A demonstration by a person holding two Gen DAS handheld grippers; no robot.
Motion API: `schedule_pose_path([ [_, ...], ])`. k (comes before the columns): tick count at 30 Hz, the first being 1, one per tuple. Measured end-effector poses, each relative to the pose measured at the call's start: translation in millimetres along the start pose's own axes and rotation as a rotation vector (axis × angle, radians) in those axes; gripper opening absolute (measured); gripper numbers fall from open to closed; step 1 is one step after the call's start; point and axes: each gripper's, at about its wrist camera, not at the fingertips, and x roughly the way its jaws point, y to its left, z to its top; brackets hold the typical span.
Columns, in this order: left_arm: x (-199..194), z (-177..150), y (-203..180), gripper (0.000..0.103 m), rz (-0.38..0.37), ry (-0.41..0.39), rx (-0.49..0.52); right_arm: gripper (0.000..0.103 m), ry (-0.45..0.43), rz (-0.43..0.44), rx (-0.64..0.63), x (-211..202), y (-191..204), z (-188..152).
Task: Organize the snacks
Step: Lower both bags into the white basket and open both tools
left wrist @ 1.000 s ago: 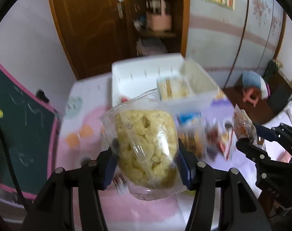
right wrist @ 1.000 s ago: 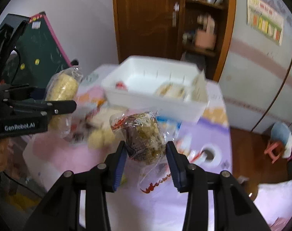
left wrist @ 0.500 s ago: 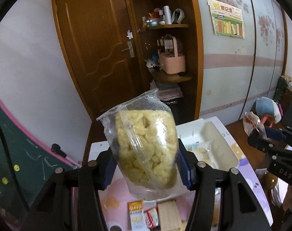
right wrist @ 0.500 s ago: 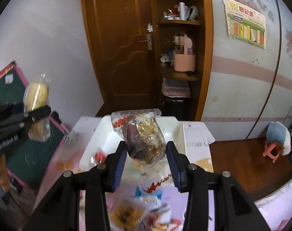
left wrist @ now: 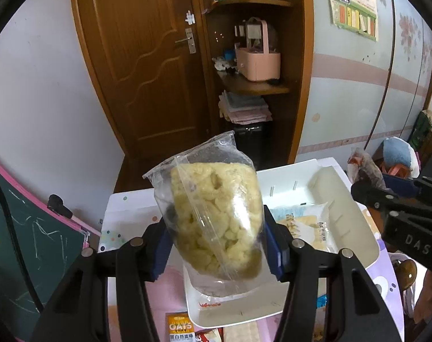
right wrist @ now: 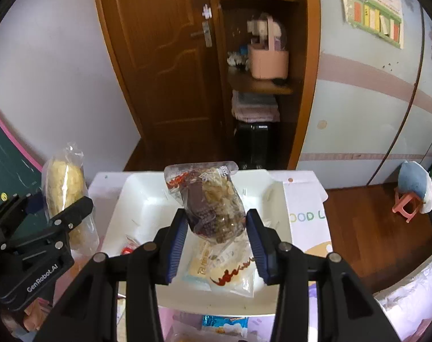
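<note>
My left gripper (left wrist: 216, 245) is shut on a clear bag of yellow puffed snacks (left wrist: 213, 216), held upright above the near-left part of a white bin (left wrist: 355, 219). My right gripper (right wrist: 218, 245) is shut on a clear bag of brown and beige snacks (right wrist: 213, 208) with red print, held over the same white bin (right wrist: 139, 196). The bin holds a pale packet (left wrist: 304, 225) and a small red item (right wrist: 127, 249). The left gripper and its yellow bag (right wrist: 63, 188) show at the left of the right wrist view; the right gripper's bag (left wrist: 364, 168) shows at the right of the left wrist view.
The bin stands on a pink and white table (left wrist: 124, 208). Loose snack packets lie at the near edge, among them an orange oats packet (left wrist: 180, 327) and a blue packet (right wrist: 224, 323). A green chalkboard (left wrist: 30, 245) stands at the left. A wooden door (left wrist: 147, 57) and shelves are behind.
Both grippers have lifted and carried their bags forward from over the loose snacks to above the white bin. The bin now lies close under both bags.
</note>
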Motion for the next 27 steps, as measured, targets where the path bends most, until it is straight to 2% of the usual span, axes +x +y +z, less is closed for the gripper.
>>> schedule_pose_path([
  [5, 11.0, -6.2, -2.4, 0.055, 0.015, 0.023, 0.016, 0.044, -0.002, -0.016, -0.015, 7.5, 6.4, -5.9],
  [6, 12.3, -7.7, -3.4, 0.059, 0.018, 0.027, 0.022, 0.045, -0.010, -0.023, -0.022, 7.4, 7.3, -6.8],
  [7, 11.2, -10.4, -3.9, 0.077, 0.016, 0.028, 0.031, 0.046, -0.015, -0.040, -0.024, 7.3, 7.7, -7.4],
  [9, 7.1, -12.9, -5.2, 0.101, 0.026, 0.010, 0.038, 0.053, -0.022, -0.063, -0.023, 6.5, 6.7, -8.0],
  [11, -2.7, -15.4, -7.6, 0.101, 0.040, -0.032, 0.050, 0.056, -0.032, -0.062, -0.023, 2.8, 5.7, -9.5],
  [16, -20.2, -19.6, -16.0, 0.101, 0.043, -0.052, 0.087, 0.057, -0.041, -0.053, -0.035, -7.9, 5.7, -10.9],
  [27, -52.8, -26.3, -7.9, 0.101, 0.039, -0.043, 0.059, 0.057, -0.065, -0.066, -0.062, -42.0, 12.6, -20.9],
])
